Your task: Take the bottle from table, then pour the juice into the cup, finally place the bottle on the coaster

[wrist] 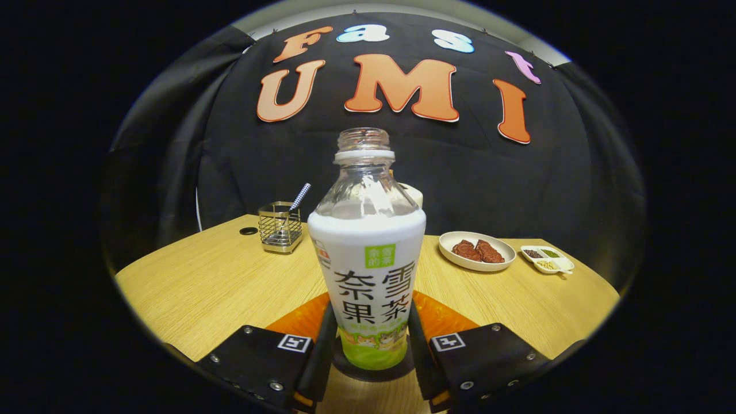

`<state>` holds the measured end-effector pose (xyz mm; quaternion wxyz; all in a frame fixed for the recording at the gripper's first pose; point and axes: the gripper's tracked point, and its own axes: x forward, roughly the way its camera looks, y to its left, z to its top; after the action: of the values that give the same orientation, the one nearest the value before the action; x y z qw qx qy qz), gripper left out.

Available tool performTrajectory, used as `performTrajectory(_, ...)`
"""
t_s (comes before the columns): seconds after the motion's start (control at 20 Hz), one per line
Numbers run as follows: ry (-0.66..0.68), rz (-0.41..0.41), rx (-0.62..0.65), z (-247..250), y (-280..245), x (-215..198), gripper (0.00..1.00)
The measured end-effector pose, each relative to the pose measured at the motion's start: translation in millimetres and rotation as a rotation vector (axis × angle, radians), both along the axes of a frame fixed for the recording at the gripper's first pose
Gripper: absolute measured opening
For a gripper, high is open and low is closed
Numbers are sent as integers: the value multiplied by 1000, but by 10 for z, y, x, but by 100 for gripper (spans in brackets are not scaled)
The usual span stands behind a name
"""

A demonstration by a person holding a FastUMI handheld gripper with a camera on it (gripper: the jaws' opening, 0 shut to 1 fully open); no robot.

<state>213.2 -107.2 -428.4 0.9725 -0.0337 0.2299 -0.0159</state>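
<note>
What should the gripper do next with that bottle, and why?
Probably open the fingers and back away: the uncapped clear plastic bottle with the white label already stands upright over the orange coaster, with the gripper gripping its base.

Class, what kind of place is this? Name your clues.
Probably a staged dining-table booth: light wooden table, white plate of brown meat, wire utensil holder. Black tongs flank a white-labelled clear bottle.

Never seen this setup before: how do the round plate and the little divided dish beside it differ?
The round plate is one open well holding reddish-brown pieces; the divided dish is smaller, oblong, split into compartments with dark, green and pale bits. Both are pale and sit on the wooden table, beyond the gripper and its bottle.
</note>
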Motion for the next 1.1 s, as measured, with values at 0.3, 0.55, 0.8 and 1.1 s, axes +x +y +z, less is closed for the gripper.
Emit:
performTrajectory(0.3, 1, -21, 15, 42, -46, -100, 97)
performTrajectory(0.55, -71, -52, 43, 434, -77, -283, 98)
performTrajectory(0.8, -206, -44, 109, 1132, 4, -572, 97)
performTrajectory(1.1, -233, 28, 46, 1903, 310, -1049, 97)
